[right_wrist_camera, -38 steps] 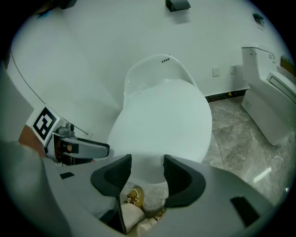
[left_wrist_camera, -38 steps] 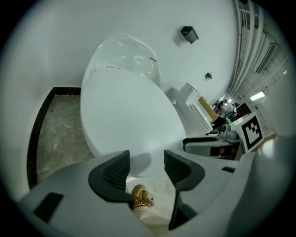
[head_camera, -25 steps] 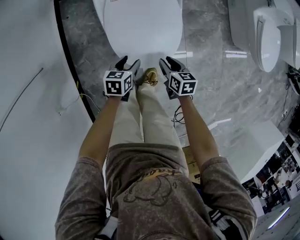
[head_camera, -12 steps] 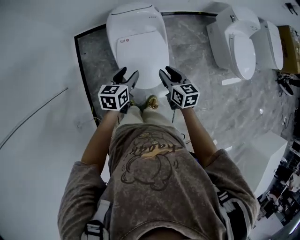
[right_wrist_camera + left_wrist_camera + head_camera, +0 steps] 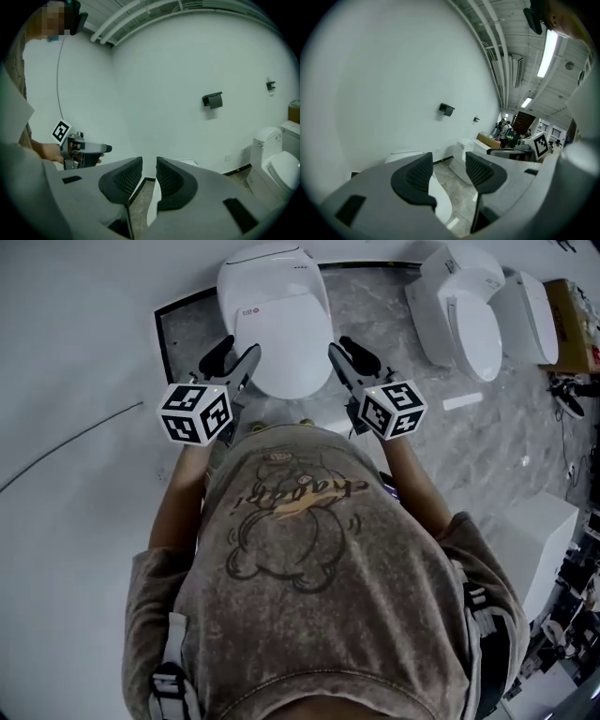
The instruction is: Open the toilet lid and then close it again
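In the head view, the toilet [image 5: 272,273] is seen with lid [image 5: 281,352] down, the left gripper [image 5: 239,348] and right gripper [image 5: 339,346] held clear above it. In the left gripper view, the jaws are set wide, empty. In the right gripper view, the jaws have just been closing to a narrow gap, nothing between. No step is judged in hand; opening calls for a gripper lowered to the lid's front edge.

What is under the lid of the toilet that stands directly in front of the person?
Nothing under it shows: the white lid lies shut on the toilet and covers whatever is beneath. Only a small red label is visible on top of it.
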Motion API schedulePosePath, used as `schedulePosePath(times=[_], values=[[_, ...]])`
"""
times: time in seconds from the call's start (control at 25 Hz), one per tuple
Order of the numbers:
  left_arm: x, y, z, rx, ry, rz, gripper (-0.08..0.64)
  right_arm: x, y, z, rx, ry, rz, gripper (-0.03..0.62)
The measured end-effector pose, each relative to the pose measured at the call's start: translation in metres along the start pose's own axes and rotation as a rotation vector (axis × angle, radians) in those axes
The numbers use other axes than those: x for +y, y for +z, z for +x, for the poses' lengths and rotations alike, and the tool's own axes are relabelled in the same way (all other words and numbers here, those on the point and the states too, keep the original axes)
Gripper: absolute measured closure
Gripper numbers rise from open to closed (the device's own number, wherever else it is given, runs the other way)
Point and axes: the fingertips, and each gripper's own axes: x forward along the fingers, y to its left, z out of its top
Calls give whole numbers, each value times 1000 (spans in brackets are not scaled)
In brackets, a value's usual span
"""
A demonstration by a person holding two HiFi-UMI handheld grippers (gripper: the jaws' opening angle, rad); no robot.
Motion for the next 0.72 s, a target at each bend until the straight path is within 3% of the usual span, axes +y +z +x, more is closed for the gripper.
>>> schedulePosePath(times=[0.24,0.44,0.6,0.72], values=[[-6,29,-25,-126,30,-8,540,12,24,-23,-96,-11,-52,554],[-13,28,-31,-186,3,45,551,16,25,-29,-171,-55,-104,565],[-2,17,-37,-212,57,96,551,16,16,-27,-173,-69,-80,565],[12,-8,-38,-218,81,79,551,15,-3,-22,-170,-81,-74,565]])
